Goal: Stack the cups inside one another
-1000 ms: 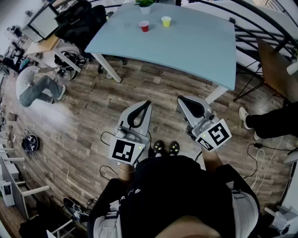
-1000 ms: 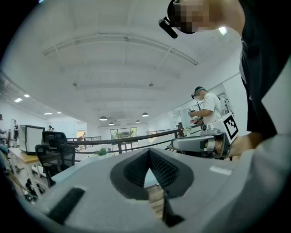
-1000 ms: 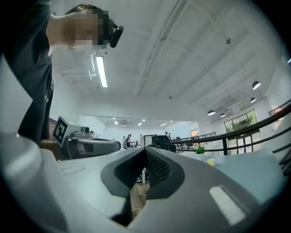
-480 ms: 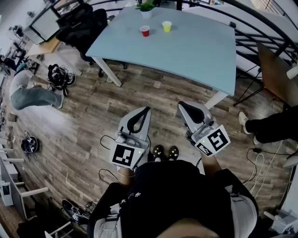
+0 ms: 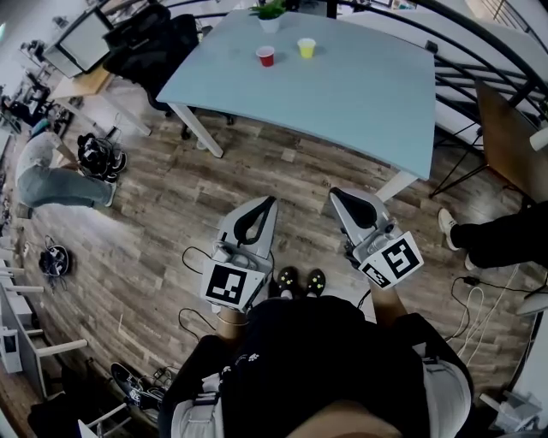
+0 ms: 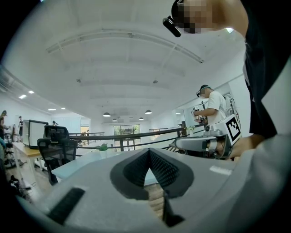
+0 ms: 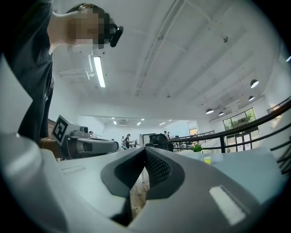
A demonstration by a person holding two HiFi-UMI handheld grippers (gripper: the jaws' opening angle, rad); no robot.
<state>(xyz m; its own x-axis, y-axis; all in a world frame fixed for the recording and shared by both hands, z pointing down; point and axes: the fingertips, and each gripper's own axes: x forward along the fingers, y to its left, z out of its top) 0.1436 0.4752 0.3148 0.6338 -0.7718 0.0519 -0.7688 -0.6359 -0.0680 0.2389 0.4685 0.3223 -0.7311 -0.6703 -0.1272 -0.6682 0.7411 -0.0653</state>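
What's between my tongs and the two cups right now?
Head view: just wooden floor, then bare tabletop up to the red cup and yellow cup. Nothing else intervenes.

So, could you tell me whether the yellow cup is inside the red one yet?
Out: the yellow cup stands upright beside the red cup, apart from it, on the table.

Pale blue table (image 5: 360,94). On it a red cup (image 5: 266,56), a yellow cup (image 5: 306,48) and a green plant (image 5: 269,7) in a white pot (image 5: 271,20). The floor (image 5: 154,205) is brown planks with wood grain. The left gripper (image 5: 271,202) and right gripper (image 5: 336,195) are light grey, with black ribbed pads (image 6: 161,169). Each cube (image 5: 229,284) bears black square patterns on white. The person's top (image 5: 325,359) is black, and the shoes (image 5: 291,278) are black with pale green spots
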